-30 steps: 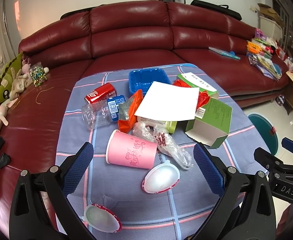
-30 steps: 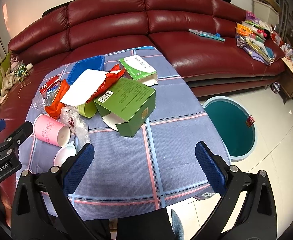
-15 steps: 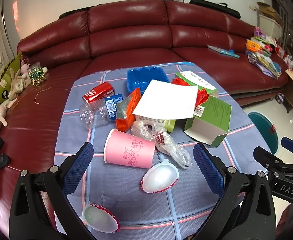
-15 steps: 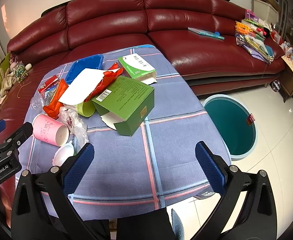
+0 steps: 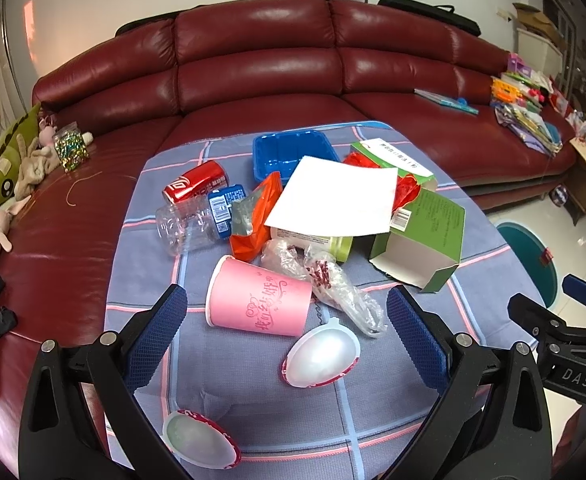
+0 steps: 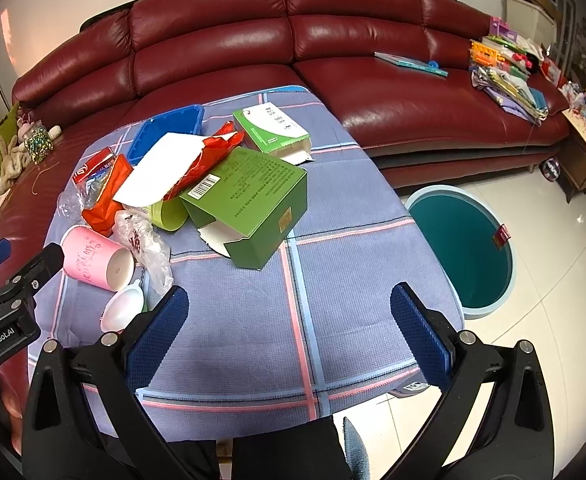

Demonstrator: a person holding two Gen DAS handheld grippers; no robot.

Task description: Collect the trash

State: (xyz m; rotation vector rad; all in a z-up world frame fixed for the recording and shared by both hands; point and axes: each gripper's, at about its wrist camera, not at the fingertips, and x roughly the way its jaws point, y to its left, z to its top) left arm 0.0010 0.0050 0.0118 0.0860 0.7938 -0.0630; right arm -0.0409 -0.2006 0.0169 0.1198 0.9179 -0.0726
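Note:
Trash lies on a blue checked tablecloth [image 5: 253, 412]: a pink paper cup [image 5: 259, 302] on its side, two plastic lids [image 5: 321, 356], a clear bag [image 5: 333, 280], a white sheet [image 5: 333, 200], a green box [image 5: 425, 236], a red can [image 5: 195, 186], a clear bottle [image 5: 193, 226] and a blue tray [image 5: 289, 152]. My left gripper [image 5: 287, 316] is open and empty, just short of the pink cup. My right gripper [image 6: 289, 320] is open and empty over bare cloth, with the green box [image 6: 249, 200] ahead. A teal bin [image 6: 463, 252] stands on the floor to the right.
A dark red leather sofa [image 5: 253, 76] wraps behind and left of the table. Plush toys [image 5: 9, 168] lie at its left end, books and clutter [image 5: 529, 120] at its right end. White tiled floor [image 6: 553, 320] lies to the right.
Both grippers have moved slightly forward toward the trash. Nothing on the table has moved.

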